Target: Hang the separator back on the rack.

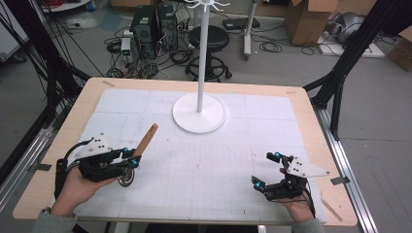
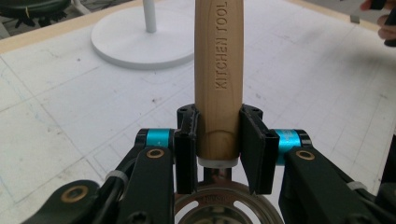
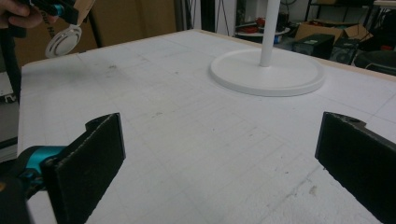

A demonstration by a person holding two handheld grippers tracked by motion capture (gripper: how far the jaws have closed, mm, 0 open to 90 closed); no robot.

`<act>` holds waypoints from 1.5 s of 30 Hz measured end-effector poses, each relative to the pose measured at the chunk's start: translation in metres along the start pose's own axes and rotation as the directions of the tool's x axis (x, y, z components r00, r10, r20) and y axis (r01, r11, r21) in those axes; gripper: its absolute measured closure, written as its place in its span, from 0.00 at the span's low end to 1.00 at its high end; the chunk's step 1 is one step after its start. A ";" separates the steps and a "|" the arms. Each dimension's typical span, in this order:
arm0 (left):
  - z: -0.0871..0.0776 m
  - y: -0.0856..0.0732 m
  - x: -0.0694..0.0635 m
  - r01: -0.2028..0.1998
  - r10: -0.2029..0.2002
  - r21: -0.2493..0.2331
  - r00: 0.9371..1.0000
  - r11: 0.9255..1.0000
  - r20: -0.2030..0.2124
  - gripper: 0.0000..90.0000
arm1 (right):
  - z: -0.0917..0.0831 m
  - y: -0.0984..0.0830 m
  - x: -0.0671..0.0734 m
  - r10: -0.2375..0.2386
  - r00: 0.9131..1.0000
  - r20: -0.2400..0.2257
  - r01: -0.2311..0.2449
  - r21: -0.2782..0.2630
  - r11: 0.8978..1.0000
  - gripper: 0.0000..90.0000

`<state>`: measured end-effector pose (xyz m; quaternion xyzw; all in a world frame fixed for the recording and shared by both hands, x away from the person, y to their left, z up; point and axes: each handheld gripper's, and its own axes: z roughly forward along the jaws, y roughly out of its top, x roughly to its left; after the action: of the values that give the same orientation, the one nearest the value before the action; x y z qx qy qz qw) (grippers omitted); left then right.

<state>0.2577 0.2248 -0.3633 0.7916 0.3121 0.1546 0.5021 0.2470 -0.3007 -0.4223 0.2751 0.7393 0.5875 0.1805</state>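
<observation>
A kitchen tool with a light wooden handle (image 1: 146,138) stamped "KITCHEN TOOL" (image 2: 218,70) and a round slotted metal head (image 2: 224,205) is held at the table's near left. My left gripper (image 1: 132,158) is shut on the lower end of the handle, with the handle angled up and away toward the stand and the head (image 1: 126,179) near the hand. In the left gripper view both pads press the handle's sides. My right gripper (image 1: 262,169) rests at the near right, jaws wide open (image 3: 219,158) with nothing between them. The tool's head (image 3: 63,42) also hangs at the upper left of the right gripper view.
A white stand with a round base (image 1: 199,119) and a tall pole (image 1: 203,58) topped with hooks stands at the table's far middle. The table (image 1: 63,160) carries a white gridded mat (image 1: 209,165). Behind it are a stool, computer cases, cables and cardboard boxes on the floor.
</observation>
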 end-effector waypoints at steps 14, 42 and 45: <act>0.000 0.030 -0.003 -0.002 0.000 -0.092 1.000 0.996 -0.024 0.76 | -0.002 0.000 0.000 -0.008 1.000 0.006 0.008 -0.005 1.000 0.01; 0.027 0.079 0.007 0.005 -0.008 -0.139 1.000 0.990 -0.019 0.76 | -0.011 -0.003 -0.001 0.010 1.000 0.018 -0.010 -0.006 1.000 0.01; 0.028 0.085 0.008 0.002 -0.003 -0.148 1.000 0.989 -0.012 0.76 | -0.013 -0.004 -0.001 0.012 1.000 0.021 -0.011 -0.008 1.000 0.01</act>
<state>0.3085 0.1850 -0.3012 0.7508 0.3038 0.1816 0.5577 0.2396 -0.3119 -0.4230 0.2847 0.7336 0.5884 0.1858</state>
